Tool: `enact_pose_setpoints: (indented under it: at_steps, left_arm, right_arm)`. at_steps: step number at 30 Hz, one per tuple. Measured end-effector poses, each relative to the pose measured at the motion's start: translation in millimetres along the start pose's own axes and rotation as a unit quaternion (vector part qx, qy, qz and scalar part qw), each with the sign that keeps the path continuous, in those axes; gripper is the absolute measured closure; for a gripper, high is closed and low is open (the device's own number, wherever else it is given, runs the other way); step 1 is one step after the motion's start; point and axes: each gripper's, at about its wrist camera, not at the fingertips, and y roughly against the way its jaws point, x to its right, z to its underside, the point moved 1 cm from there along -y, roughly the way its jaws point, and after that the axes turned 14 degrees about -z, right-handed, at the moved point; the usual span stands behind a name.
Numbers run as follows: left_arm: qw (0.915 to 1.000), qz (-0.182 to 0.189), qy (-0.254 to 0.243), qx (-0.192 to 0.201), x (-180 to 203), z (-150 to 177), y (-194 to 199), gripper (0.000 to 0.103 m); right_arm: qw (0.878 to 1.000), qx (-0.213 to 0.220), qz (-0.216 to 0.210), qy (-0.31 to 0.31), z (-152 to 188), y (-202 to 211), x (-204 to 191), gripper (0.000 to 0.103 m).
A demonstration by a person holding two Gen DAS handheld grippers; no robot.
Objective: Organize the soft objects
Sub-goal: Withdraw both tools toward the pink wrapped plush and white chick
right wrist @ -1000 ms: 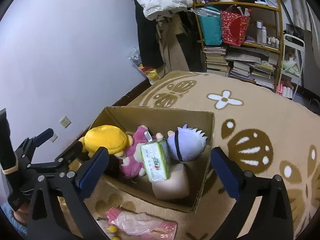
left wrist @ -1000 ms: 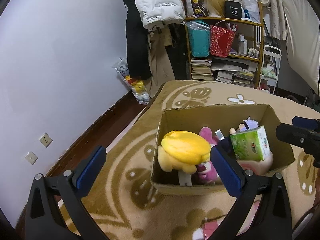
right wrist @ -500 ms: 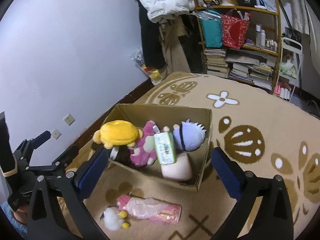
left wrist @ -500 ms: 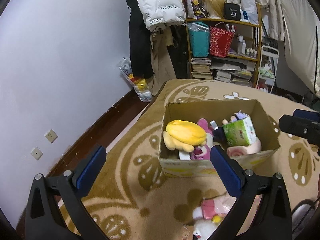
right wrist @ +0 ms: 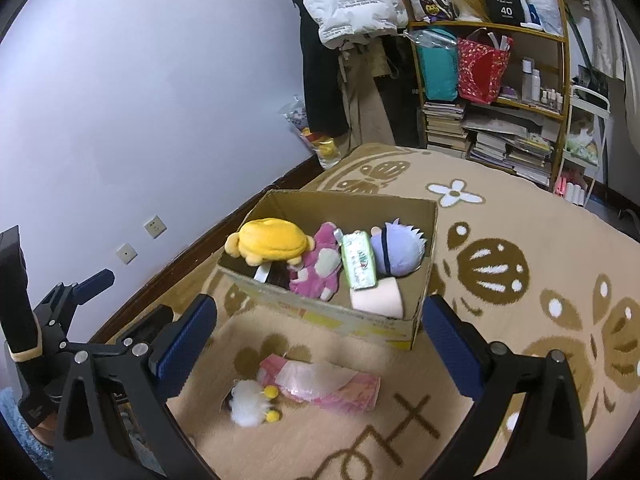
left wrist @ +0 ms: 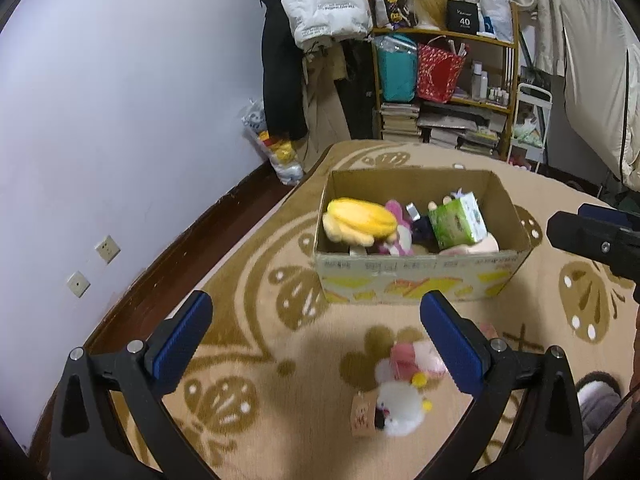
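Item: pink-dressed white-haired plush doll (right wrist: 308, 384) on the beige carpet before the brown cardboard box (right wrist: 336, 320), lying crosswise between our spread, empty right tongs (right wrist: 320, 336), nearer these than our spread left tongs (left wrist: 316, 340).

A cardboard box (right wrist: 424, 280) sits open on the patterned rug (right wrist: 520, 360), holding a yellow plush (right wrist: 268, 244), a pink plush (right wrist: 320, 266), a green tissue pack (right wrist: 359, 261), a lilac-haired plush head (right wrist: 396, 246) and a pale pink cushion (right wrist: 378, 300). Near the box's front wall, a white-headed doll in pink (right wrist: 304, 384) lies flat on the rug.
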Motion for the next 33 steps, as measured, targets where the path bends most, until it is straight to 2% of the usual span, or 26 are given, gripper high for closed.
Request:
enact_pose_setpoints:
  at_steps: [8,15,22,31,33]
  left_arm:
    - [0.9988,0.029,-0.007,-0.038,8.8,17.0,-11.6,0.000]
    - [0.9955,0.034,-0.047,-0.076,32.4,34.3,-34.8,0.000]
    - [0.9875,0.043,-0.089,-0.123,56.7,49.5,-62.4,0.001]
    - [0.9764,0.068,-0.080,-0.189,59.5,61.1,-86.6,0.001]
    - [0.9746,0.058,-0.080,-0.201,59.5,62.5,-92.3,0.001]
  right_arm:
    - [1.000,-0.011,-0.008,-0.017,22.2,-5.9,0.6,0.000]
    - [0.999,-0.032,-0.008,-0.029,37.9,-21.2,11.5,0.000]
    - [0.996,-0.065,-0.010,-0.068,57.6,-49.8,33.1,0.000]
    - [0.989,-0.115,-0.019,-0.095,69.8,-88.0,47.6,0.013]
    - [0.988,-0.120,-0.021,-0.096,70.2,-95.5,50.3,0.018]
